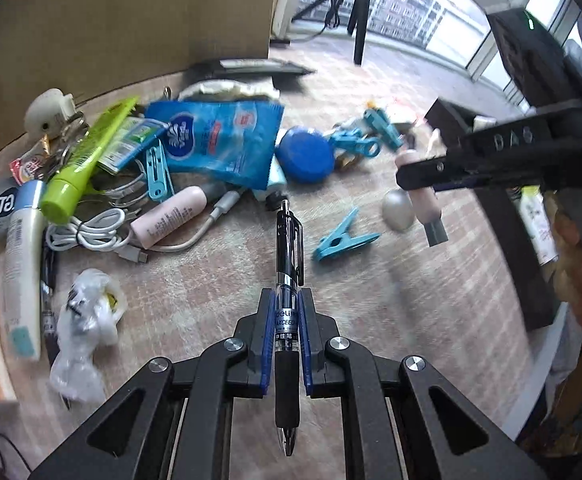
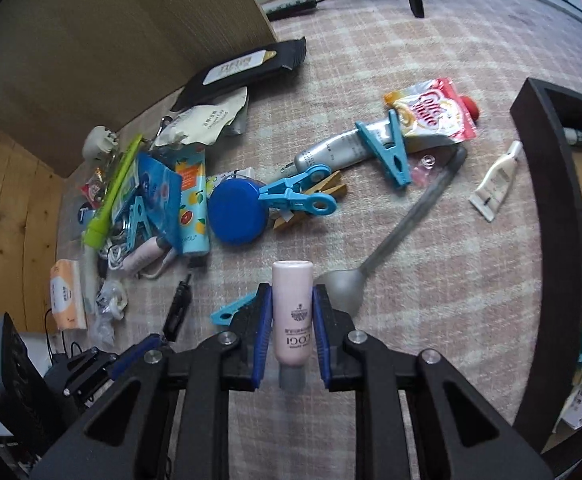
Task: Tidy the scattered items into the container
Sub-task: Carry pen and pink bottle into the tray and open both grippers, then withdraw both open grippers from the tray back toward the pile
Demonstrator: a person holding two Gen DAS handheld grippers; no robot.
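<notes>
My left gripper (image 1: 287, 300) is shut on a black pen (image 1: 289, 248), held above the carpet with its clip end pointing away. My right gripper (image 2: 291, 296) is shut on a pale pink tube (image 2: 292, 312); it also shows in the left wrist view (image 1: 421, 184) at the right, holding the tube (image 1: 425, 204) above a grey spoon (image 1: 399, 210). The dark container (image 2: 551, 184) stands at the right with items inside. Scattered items lie on the carpet: a blue round lid (image 2: 237, 214), blue clips (image 2: 389, 150), a silver tube (image 2: 331, 152), a white tube (image 2: 497, 180).
A heap at the left holds a blue tissue pack (image 1: 215, 136), a green tube (image 1: 87, 160), a white cable (image 1: 91, 236), a crumpled plastic wrap (image 1: 87, 320). A cardboard wall (image 1: 131, 20) backs the heap. A blue clip (image 1: 343, 238) lies mid-carpet. A tripod leg (image 1: 361, 20) stands far back.
</notes>
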